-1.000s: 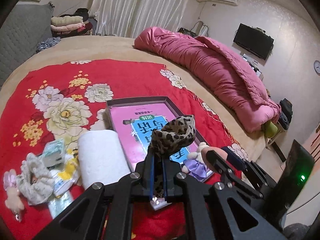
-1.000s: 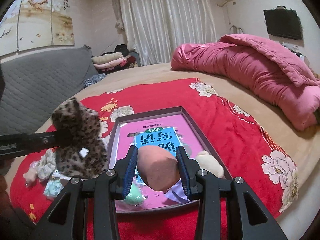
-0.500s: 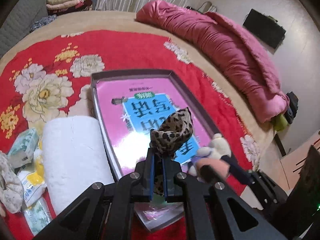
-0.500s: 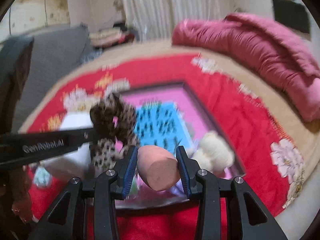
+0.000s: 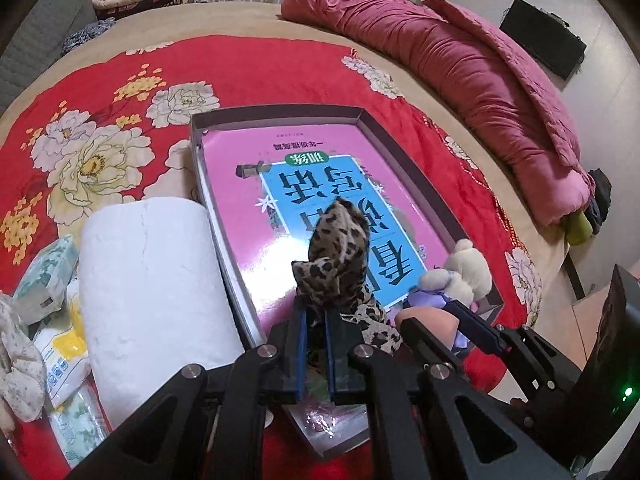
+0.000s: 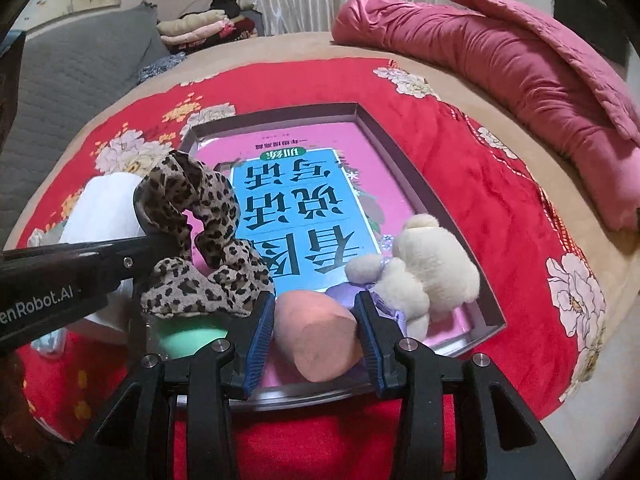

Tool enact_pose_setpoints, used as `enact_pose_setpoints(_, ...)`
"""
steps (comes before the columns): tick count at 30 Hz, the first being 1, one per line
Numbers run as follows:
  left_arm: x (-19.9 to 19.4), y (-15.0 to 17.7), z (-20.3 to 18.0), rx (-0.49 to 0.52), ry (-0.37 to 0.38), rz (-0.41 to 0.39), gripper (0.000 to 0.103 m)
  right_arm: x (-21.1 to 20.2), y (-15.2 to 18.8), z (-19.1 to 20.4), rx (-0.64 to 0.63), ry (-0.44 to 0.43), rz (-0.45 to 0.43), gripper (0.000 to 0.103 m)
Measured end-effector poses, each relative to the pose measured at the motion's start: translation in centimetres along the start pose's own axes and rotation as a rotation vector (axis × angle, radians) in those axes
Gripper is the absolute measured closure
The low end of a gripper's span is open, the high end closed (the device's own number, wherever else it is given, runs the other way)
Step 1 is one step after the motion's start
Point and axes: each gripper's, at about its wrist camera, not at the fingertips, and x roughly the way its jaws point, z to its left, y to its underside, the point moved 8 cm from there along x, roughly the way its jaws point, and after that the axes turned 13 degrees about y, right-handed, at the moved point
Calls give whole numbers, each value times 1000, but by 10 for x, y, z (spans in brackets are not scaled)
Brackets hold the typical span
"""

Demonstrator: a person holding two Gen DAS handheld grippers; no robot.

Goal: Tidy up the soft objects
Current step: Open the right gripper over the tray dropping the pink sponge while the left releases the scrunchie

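- Hiding most of a green sponge (image 6: 188,334), the leopard scrunchie (image 5: 338,256) hangs over the tray's near left corner; only a green patch shows below it in the right wrist view.
- Cut off at the left frame edge, a pale cloth item (image 5: 16,364) and some packets (image 5: 48,280) lie beside the paper roll (image 5: 148,304).
- The left gripper (image 5: 316,354) is clamped on the scrunchie, its folds bunched up past the blue pads.
- The right gripper (image 6: 316,330) pinches a peach sponge (image 6: 316,336) between its pads, low over the tray's near edge.
- A cream plush (image 6: 424,268) sits in the tray's near right corner, just beside the right finger.
- The tray (image 5: 280,114) lies on the red blanket (image 5: 260,64); its far half, over the pink book (image 6: 288,208), is bare.
- The roll touches the tray's left wall.
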Motion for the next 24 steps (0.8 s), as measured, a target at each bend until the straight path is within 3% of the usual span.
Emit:
enact_pose_setpoints(7, -3, 1, 1, 6, -17, 6, 95, 0, 0, 0, 6, -4, 2, 58)
enact_pose_setpoints(13, -5, 2, -2, 20, -21, 0, 94, 0, 0, -4, 32, -18, 8, 47)
enact_pose_setpoints(20, -10, -1, -2, 40, -48, -11, 85, -14, -5, -9, 51, -22, -51, 36)
enact_pose_setpoints(22, -12, -1, -4, 39, -41, -16, 80, -18, -7, -11, 62, -29, -69, 35)
enact_pose_setpoints(24, -14, -2, -4, 43, -45, -26, 60, -23, -8, -13, 76, -29, -90, 34)
